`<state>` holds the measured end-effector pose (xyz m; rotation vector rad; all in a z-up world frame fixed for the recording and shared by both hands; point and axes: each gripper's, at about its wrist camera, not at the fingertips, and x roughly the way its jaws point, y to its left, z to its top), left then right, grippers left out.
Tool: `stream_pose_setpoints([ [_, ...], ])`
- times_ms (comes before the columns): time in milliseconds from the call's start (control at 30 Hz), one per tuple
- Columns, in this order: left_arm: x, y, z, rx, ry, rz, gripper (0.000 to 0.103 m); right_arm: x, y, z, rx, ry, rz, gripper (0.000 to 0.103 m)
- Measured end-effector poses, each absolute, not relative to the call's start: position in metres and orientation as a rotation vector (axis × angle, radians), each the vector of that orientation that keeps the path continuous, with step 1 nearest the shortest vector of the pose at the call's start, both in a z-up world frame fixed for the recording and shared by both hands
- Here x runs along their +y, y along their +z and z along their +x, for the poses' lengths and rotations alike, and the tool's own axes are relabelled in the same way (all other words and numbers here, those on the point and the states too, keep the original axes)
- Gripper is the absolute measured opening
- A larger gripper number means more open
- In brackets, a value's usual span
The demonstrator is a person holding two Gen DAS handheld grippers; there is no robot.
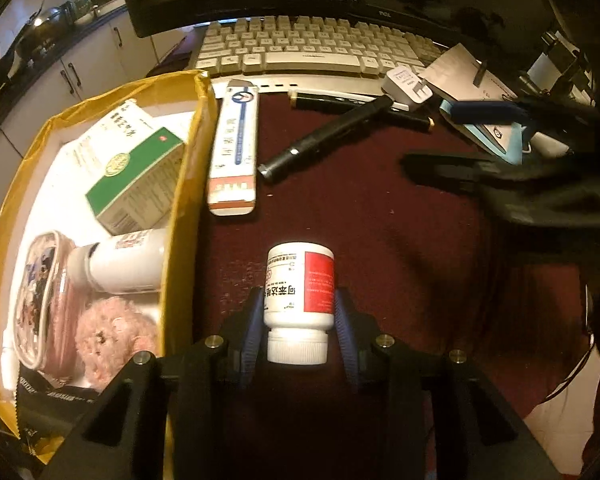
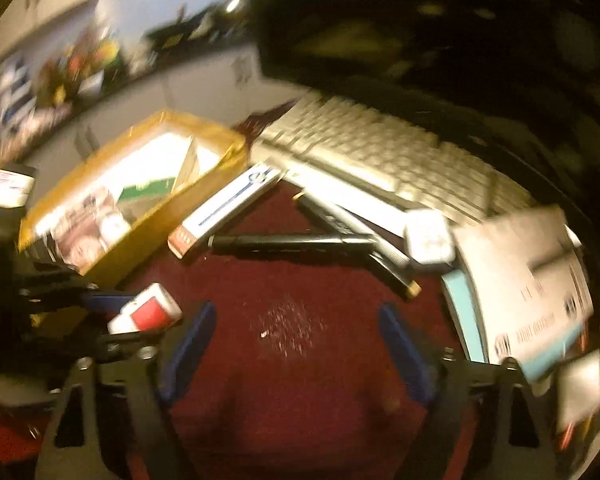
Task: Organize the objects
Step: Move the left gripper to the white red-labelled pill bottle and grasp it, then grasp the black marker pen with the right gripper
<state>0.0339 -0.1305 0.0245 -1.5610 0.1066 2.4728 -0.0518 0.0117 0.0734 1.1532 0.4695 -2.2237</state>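
Note:
A white pill bottle (image 1: 300, 292) with a red label lies on the maroon cloth, cap towards the camera. My left gripper (image 1: 300, 316) is shut on it, one blue pad against each side. The right wrist view shows the same bottle (image 2: 146, 314) at the left edge, between that gripper's fingers. My right gripper (image 2: 296, 340) stands open over bare cloth with nothing between its blue pads. A yellow box (image 1: 188, 184) to the left holds a green and white carton (image 1: 140, 176), another white bottle (image 1: 124, 260), a clear pouch (image 1: 44, 300) and a pink fluffy toy (image 1: 112, 340).
A long white carton (image 1: 234, 148) lies beside the box wall. Two black pens (image 1: 324, 136) and a white plug (image 1: 406, 86) lie farther back, in front of a keyboard (image 1: 308, 48) and a monitor. Papers (image 2: 524, 272) and a blue-edged item crowd the right side.

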Motion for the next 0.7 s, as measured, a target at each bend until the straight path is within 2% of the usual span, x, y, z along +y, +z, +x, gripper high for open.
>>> stream_pose_setpoints([
  [267,-0.137,0.024,0.031,0.09,2.457,-1.57,0.034,-0.047,0.058,-0.072,0.787,-1.997,1.102,0.08],
  [500,-0.136,0.023,0.033,0.117,2.456,-1.571,0.034,-0.062,0.042,-0.094,0.835,-1.862,1.164,0.077],
  [533,-0.135,0.023,0.034,0.119,2.457,-1.57,0.034,-0.059,0.042,-0.099,0.811,-1.856,1.194,0.074],
  [567,-0.136,0.023,0.034,0.119,2.458,-1.57,0.034,-0.057,0.04,-0.103,0.8,-1.851,1.233,0.06],
  [600,-0.136,0.023,0.034,0.117,2.458,-1.569,0.034,-0.055,0.037,-0.106,0.817,-1.856,1.257,0.053],
  [633,-0.136,0.023,0.033,0.114,2.458,-1.569,0.034,-0.05,0.035,-0.107,0.815,-1.864,1.275,0.049],
  [667,-0.136,0.023,0.034,0.112,2.457,-1.57,0.034,-0.045,0.035,-0.11,0.776,-1.877,1.3,0.04],
  [700,-0.136,0.023,0.033,0.111,2.457,-1.569,0.034,-0.041,0.036,-0.111,0.747,-1.887,1.314,0.036],
])
